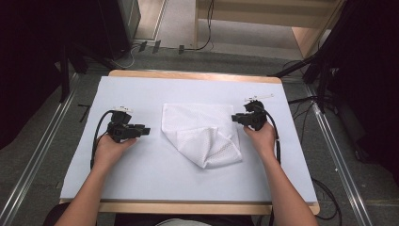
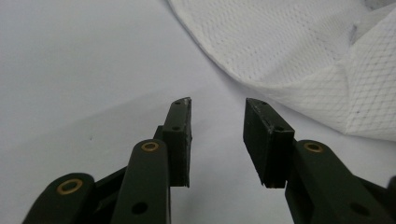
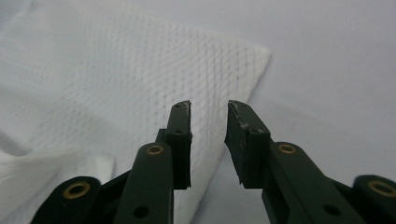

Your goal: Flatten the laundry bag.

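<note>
A white mesh cloth (image 1: 200, 132) lies loosely folded in the middle of the pale table cover, one flap turned over toward the near right. My left gripper (image 1: 147, 131) sits just left of the cloth and points at it; its jaws stand apart with nothing between them (image 2: 217, 105), the cloth (image 2: 299, 51) a little ahead. My right gripper (image 1: 234, 118) is at the cloth's far right corner, pointing left. Its jaws are parted (image 3: 209, 107) just above the cloth's edge (image 3: 140, 79), and nothing is pinched.
The pale sheet (image 1: 141, 174) covers a wooden table (image 1: 197, 207) with bare room in front of and behind the cloth. Cables trail from both grippers. Metal rails, floor cables and dark stands flank the table.
</note>
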